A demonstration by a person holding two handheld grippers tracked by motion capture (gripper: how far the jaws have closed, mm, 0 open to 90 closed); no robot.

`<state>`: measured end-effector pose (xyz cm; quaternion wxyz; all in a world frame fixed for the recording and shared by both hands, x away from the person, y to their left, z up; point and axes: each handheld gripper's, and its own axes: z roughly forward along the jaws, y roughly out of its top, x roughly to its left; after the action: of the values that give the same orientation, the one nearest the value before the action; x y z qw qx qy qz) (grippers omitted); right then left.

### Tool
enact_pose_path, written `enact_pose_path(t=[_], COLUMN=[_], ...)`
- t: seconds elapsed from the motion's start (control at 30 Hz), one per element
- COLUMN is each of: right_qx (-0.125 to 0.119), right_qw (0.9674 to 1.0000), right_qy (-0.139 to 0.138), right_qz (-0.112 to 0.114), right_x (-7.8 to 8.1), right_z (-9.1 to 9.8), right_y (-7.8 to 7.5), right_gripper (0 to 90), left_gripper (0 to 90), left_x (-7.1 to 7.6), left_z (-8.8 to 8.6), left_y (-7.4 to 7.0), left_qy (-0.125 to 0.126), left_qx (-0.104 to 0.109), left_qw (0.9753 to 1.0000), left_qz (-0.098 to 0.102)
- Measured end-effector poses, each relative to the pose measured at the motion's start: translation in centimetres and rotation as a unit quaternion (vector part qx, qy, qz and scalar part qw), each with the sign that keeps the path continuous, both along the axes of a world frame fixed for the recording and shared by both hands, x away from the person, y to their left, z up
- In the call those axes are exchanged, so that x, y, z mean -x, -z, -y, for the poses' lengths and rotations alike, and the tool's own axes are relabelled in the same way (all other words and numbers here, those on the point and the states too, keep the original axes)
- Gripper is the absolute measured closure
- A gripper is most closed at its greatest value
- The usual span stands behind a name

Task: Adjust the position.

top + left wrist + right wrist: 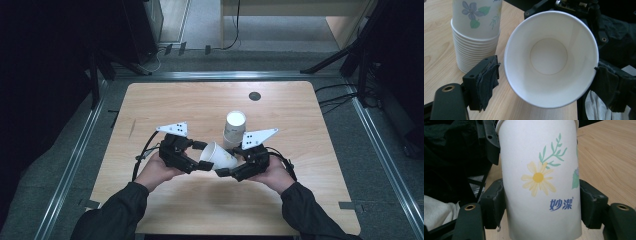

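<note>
A white paper cup (pixel 218 156) with a flower print lies on its side in the air between my two grippers, above the table's front half. In the right gripper view both pads press on the cup's (pixel 539 182) wall, so my right gripper (pixel 541 202) is shut on it. The cup's open mouth (pixel 549 57) faces my left gripper (pixel 549 83). Its jaws stand around the rim: the right pad touches it and the left pad (pixel 490 82) is a small gap away. A stack of the same cups (pixel 234 127) stands upside down just behind.
The wooden table (pixel 165 100) has a dark round hole (pixel 255 96) near its far edge. The stack (pixel 475 45) stands close to my left gripper's left jaw. Dark stands and cables sit on the floor beyond the table.
</note>
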<state>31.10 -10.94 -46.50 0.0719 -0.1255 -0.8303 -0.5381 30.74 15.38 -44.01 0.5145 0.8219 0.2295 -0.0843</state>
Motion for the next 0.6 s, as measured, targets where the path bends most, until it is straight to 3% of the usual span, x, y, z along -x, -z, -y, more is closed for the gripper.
enact_pose_path(t=[0.6], right_qx=[-0.011], right_qw=[0.9999], right_qy=[-0.003], right_qz=[-0.009], right_x=[0.05], right_z=[-0.31], right_y=[0.26], right_gripper=[32.4], left_gripper=[21.6], left_x=[0.36], left_z=[0.91], left_y=[0.12], left_qy=[0.002], left_qx=[0.001], left_qw=[0.9997], left_qz=[0.023])
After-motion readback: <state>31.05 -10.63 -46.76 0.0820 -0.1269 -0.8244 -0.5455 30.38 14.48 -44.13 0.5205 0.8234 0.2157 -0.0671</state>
